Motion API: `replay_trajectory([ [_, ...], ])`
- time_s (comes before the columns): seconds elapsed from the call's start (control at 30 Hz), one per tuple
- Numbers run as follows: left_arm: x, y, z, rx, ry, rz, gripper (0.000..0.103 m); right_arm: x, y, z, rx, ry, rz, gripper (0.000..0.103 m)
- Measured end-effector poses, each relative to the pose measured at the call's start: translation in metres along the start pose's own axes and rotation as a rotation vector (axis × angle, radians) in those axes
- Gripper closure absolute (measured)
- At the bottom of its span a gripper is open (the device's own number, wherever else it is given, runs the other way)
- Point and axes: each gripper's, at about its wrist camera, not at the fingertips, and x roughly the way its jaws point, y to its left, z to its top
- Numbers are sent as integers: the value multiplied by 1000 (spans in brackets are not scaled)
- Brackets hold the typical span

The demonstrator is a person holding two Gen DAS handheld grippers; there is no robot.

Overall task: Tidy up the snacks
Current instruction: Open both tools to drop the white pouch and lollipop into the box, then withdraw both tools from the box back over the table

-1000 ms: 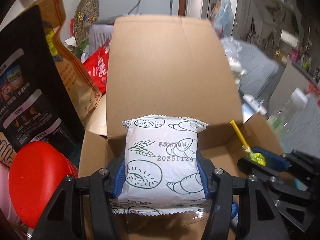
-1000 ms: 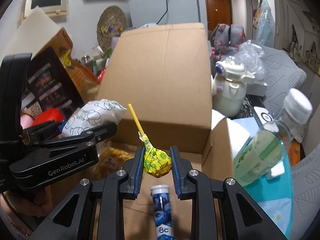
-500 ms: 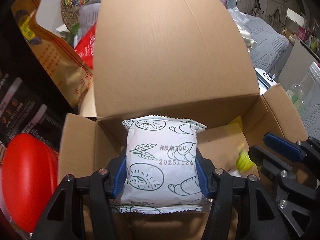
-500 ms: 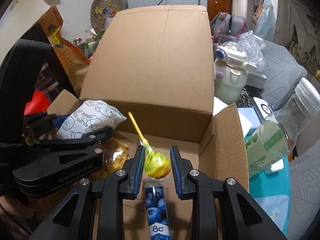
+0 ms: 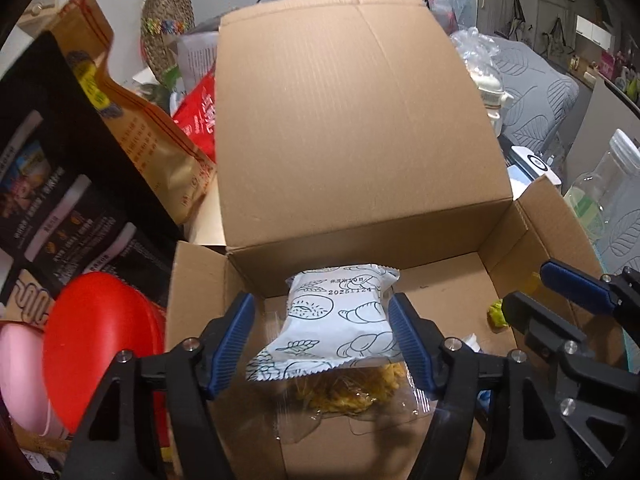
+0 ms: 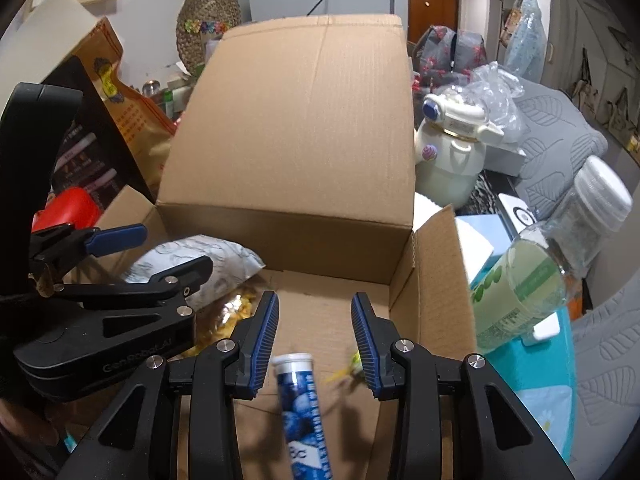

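Both snacks have left their grips since a second ago: the left gripper (image 5: 322,336) is opening around the white bread packet (image 5: 340,322), now resting on a clear bag of yellow snacks (image 5: 352,390) in the cardboard box (image 5: 344,120). With its jaws opening on nothing, the right gripper (image 6: 316,336) has apparently dropped the yellow lollipop (image 5: 496,312), blurred beside the blue tube (image 6: 306,412). Four snacks are boxed; whether more remain outside is unclear.

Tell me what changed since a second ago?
Both grippers let go. The left gripper is opening, and its white snack packet dropped into the cardboard box. The right gripper is opening too, dropping the yellow lollipop. The blue tube stayed put.
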Motion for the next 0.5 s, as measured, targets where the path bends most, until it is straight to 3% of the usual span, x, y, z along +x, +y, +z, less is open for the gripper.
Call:
replay_trajectory([
  [0.23,-25,6,-6,-27,-21,-21,34,-28,2,5,-2,-35,9,65],
  [0.5,-90,17,-14,-49,-95,-33,34,-85,13,4,-22,-105,3,65],
])
